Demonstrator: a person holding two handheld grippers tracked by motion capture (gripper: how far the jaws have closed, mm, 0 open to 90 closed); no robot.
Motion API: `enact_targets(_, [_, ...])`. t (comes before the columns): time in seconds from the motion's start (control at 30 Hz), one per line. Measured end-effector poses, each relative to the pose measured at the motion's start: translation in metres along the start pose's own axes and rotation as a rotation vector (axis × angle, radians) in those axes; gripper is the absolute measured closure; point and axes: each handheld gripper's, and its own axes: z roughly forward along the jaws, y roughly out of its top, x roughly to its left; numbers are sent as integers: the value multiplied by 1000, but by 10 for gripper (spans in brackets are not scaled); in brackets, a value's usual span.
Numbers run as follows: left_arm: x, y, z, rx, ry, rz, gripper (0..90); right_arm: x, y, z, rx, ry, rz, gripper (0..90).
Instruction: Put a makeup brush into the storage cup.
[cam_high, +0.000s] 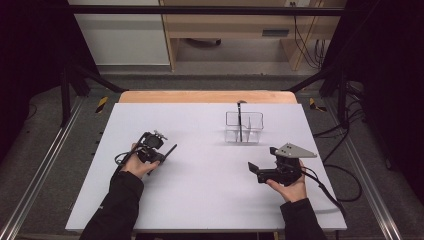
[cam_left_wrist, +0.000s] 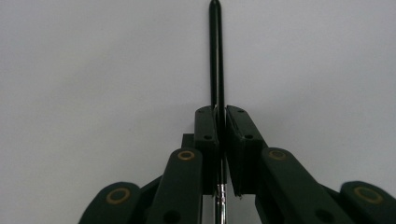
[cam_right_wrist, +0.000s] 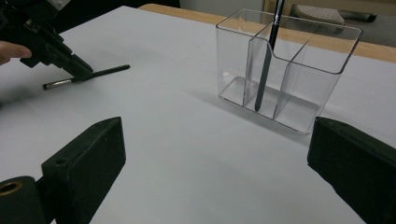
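Observation:
A thin black brush (cam_left_wrist: 215, 56) with a silver ferrule runs straight out between the jaws of my left gripper (cam_left_wrist: 222, 116), which is shut on its shaft. In the high view the left gripper (cam_high: 161, 155) sits at the table's left and the brush (cam_high: 171, 149) points up and to the right. The right gripper view shows that brush (cam_right_wrist: 105, 71) lying low at the white surface. A clear divided organizer (cam_high: 244, 127) stands at centre right with a second black brush (cam_right_wrist: 267, 60) upright in it. My right gripper (cam_high: 262, 159) is open with nothing between its jaws and faces the organizer (cam_right_wrist: 299, 70).
The white board (cam_high: 200, 200) covers a wooden table whose edge (cam_high: 207, 96) shows at the back. Cables trail from both grippers off the sides. Dark frame rails run along the left and right of the table.

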Motion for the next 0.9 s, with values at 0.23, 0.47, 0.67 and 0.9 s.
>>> enact_targets(0.23, [0,0,0,2,-5,6,826,0,0,0,-1,2,1,47])
enact_targets(0.47, [-1,0,0,3,-2,26,830,0,0,0,-1,1,2,46])
enact_targets(0.67, [1,1,-1,6,-16,38,831,0,0,0,-1,2,2,47])
enact_targets(0.9, [3,1,-12,-26,-13,44,832,0,0,0,1,1,1,46])
